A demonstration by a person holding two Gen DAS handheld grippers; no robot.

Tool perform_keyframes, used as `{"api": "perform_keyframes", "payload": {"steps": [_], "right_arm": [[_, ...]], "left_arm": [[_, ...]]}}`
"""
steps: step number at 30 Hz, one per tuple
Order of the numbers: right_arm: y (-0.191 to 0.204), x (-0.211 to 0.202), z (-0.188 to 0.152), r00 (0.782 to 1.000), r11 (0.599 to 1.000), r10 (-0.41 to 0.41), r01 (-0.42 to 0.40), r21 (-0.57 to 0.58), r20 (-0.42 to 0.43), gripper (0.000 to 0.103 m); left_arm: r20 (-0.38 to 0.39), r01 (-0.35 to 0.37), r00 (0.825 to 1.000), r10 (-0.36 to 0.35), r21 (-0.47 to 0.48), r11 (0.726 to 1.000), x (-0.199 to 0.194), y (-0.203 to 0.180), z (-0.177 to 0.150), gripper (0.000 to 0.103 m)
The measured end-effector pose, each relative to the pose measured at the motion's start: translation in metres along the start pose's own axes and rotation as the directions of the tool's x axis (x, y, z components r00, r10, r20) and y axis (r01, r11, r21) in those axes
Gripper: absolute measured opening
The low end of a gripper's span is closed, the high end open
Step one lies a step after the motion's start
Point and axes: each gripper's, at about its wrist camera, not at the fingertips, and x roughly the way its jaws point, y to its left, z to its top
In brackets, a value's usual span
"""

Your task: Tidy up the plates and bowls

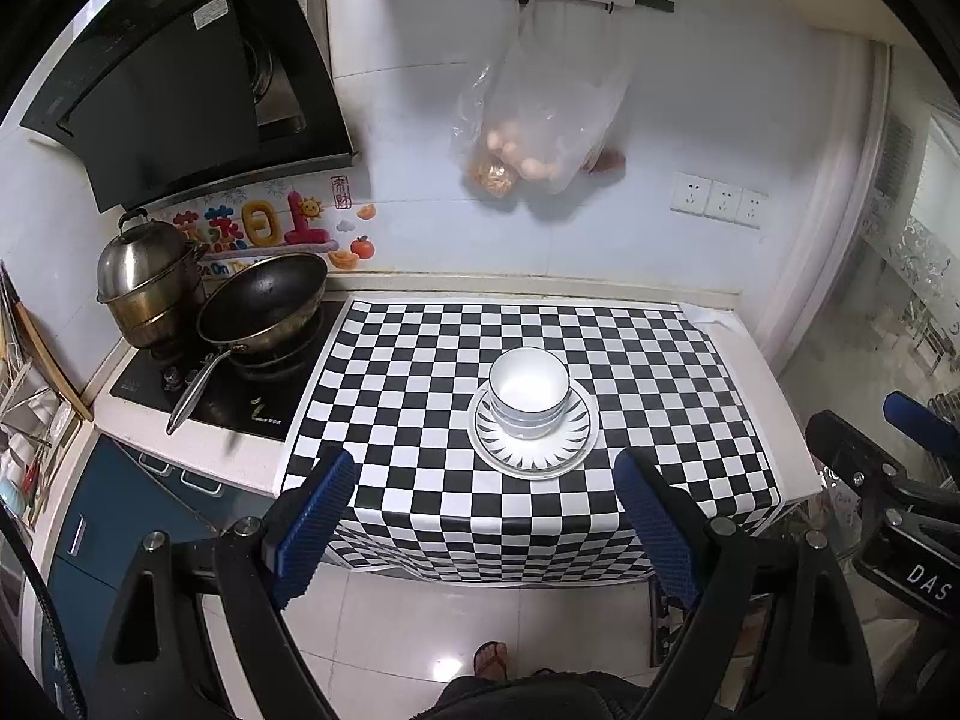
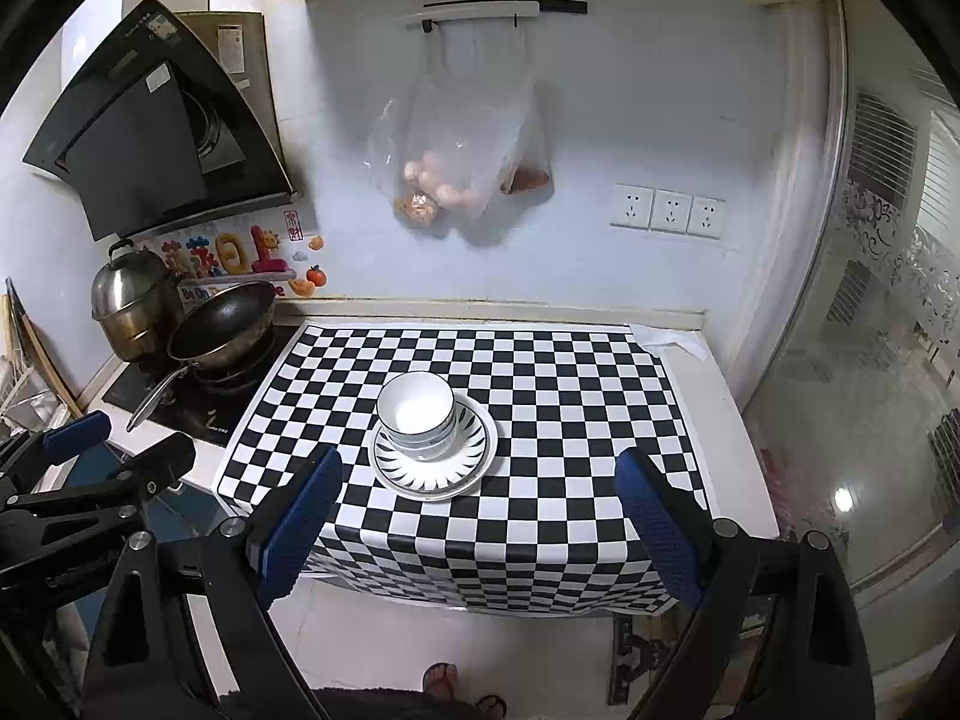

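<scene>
Holding both claws spread and empty, we hang back off the counter edge: left gripper [image 1: 486,516], right gripper [image 2: 480,510]. Nested bowls [image 1: 528,390] sit on the stacked plates [image 1: 534,456], mid checkered mat [image 1: 420,372]. Risks as we judge them: the bowls sit off-centre, so nudging a plate rim could tip them; glazed rims may slip from the pads; a snagged mat could drag everything.

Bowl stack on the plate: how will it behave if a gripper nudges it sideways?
The bowl stack looks glazed, so it would probably slide on the plate rather than grip. Nested and taller than wide at the base, it may tip or rattle. Likely ceramic: rigid, fairly heavy, chippable.
</scene>
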Motion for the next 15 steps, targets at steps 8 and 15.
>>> {"api": "perform_keyframes", "payload": {"steps": [8, 15], "right_arm": [[-0.0029, 0.0011, -0.0018, 1.000, 1.000, -0.001, 0.001, -0.003, -0.005, 0.094], [-0.0067, 0.0035, -0.0042, 1.000, 1.000, -0.006, 0.006, 0.001, -0.016, 0.094]], "left_arm": [[-0.012, -0.001, 1.000, 0.001, 0.000, 1.000, 0.0009, -0.0018, -0.0028, 0.088], [-0.018, 0.001, 1.000, -0.001, 0.001, 1.000, 0.0014, -0.0038, -0.0035, 0.088]]}}
